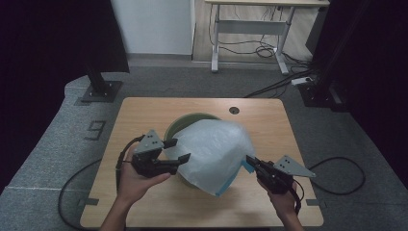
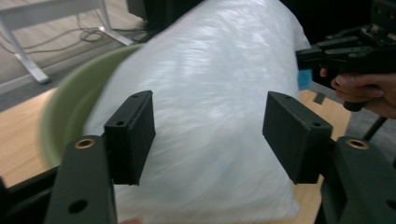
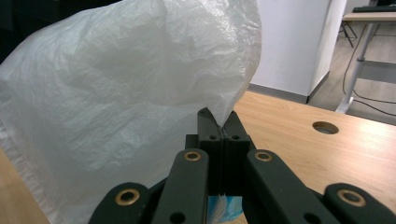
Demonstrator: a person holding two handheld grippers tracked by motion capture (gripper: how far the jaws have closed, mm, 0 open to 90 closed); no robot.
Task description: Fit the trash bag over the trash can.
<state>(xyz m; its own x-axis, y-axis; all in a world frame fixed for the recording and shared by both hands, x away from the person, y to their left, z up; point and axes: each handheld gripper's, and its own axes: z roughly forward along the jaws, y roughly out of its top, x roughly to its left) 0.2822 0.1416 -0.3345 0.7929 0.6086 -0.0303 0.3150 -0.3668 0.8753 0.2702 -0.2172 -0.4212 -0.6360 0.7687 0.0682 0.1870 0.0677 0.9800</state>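
Note:
A billowing white plastic bag [image 1: 216, 154] with a blue edge is draped over a green bowl [image 1: 179, 124] in the middle of the table. My right gripper [image 1: 250, 160] is shut on the bag's right edge; in the right gripper view the film is pinched between the closed jaws of that gripper [image 3: 223, 125], and the bag [image 3: 116, 102] rises above them. My left gripper [image 1: 179, 150] stands open at the bag's left side. In the left gripper view its two pads [image 2: 133, 135] straddle the bag [image 2: 210, 107], with the bowl's rim [image 2: 65, 107] to the left.
The wooden table [image 1: 144, 110] has a round cable hole [image 1: 234, 110] near its far edge. Cables trail off both sides onto grey carpet. A white desk frame [image 1: 250, 29] stands beyond, and a black stand base [image 1: 101, 91] sits at the far left.

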